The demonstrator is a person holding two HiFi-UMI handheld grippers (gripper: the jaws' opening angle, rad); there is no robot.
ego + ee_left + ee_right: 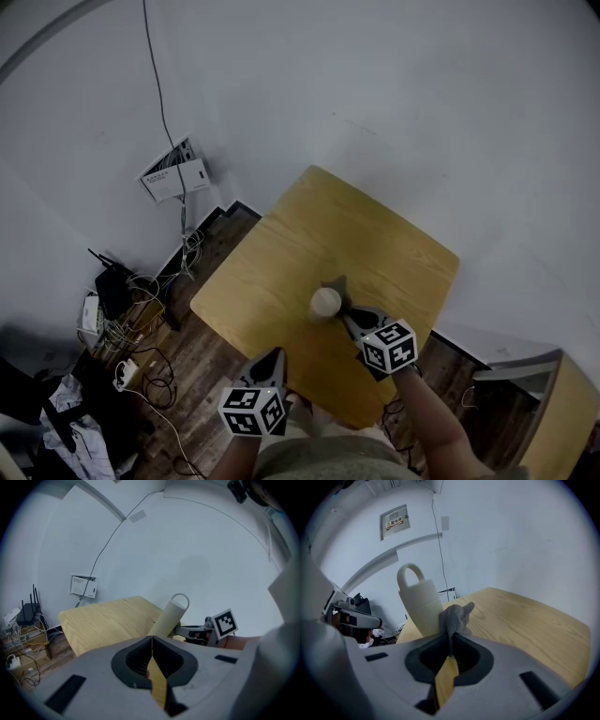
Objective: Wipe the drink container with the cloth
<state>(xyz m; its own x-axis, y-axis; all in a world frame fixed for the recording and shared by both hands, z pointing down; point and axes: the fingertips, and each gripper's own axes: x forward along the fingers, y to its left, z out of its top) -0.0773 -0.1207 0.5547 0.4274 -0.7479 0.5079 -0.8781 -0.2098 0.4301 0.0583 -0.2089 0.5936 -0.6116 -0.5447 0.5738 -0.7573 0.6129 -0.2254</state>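
Observation:
A cream drink container with a loop handle stands upright near the middle of the wooden table. My right gripper is shut on a grey cloth. In the right gripper view the cloth sticks out of the gripper and lies against the side of the container. My left gripper hovers at the table's near edge, to the left of the container and apart from it. In its own view the left gripper is shut with nothing held, and the container stands ahead.
A router, cables and a power strip lie on the wooden floor left of the table. A white panel hangs on the wall. A pale cabinet stands at the lower right.

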